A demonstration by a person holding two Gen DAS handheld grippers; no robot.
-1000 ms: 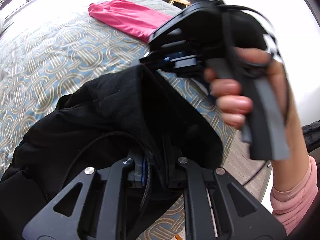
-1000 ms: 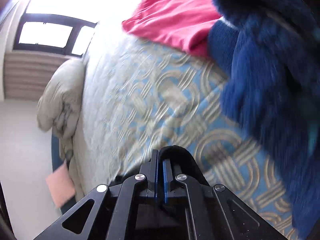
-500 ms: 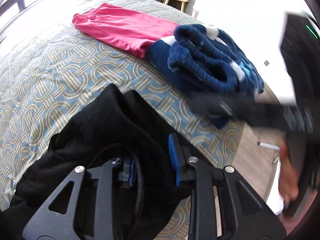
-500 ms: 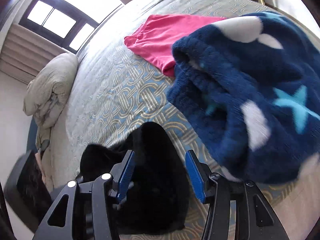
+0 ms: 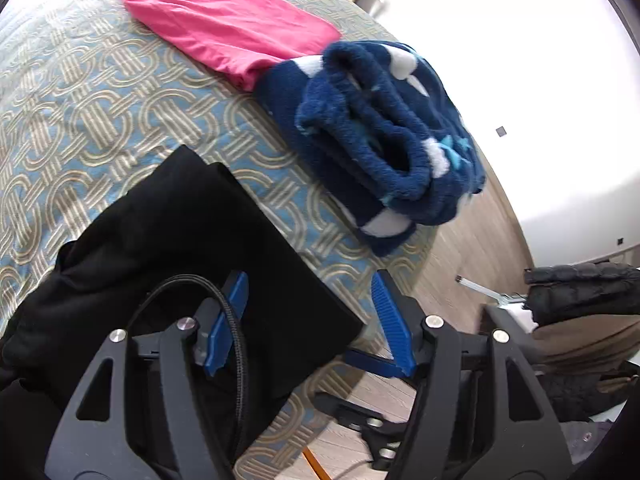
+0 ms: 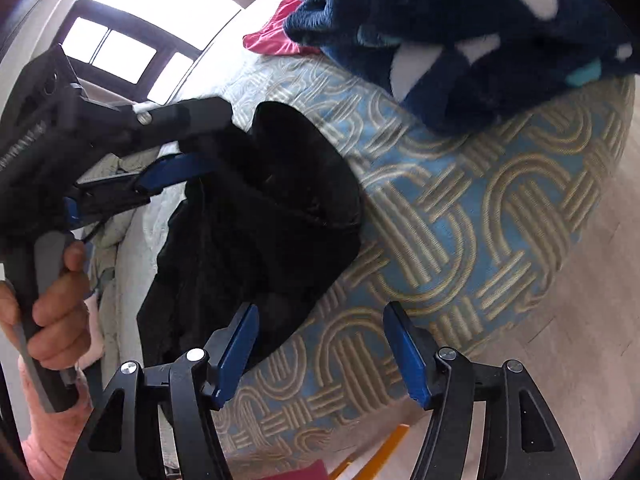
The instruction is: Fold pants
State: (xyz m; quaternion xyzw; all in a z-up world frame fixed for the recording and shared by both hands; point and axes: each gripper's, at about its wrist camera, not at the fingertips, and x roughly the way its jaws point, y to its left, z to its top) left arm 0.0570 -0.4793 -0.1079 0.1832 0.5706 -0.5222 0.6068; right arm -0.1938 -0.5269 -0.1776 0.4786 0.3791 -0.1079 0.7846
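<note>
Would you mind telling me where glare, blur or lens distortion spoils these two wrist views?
Left wrist view: the wall at upper right is blown out white, and the bedspread bows with fisheye curvature. Right wrist view: the window glares, and the blue fleece pants look soft.

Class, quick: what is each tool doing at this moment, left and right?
Left tool: jaws opening, gripping nothing; the black pants lie beneath them.
Right tool: jaws opening, gripping nothing, over the bedspread.
</note>
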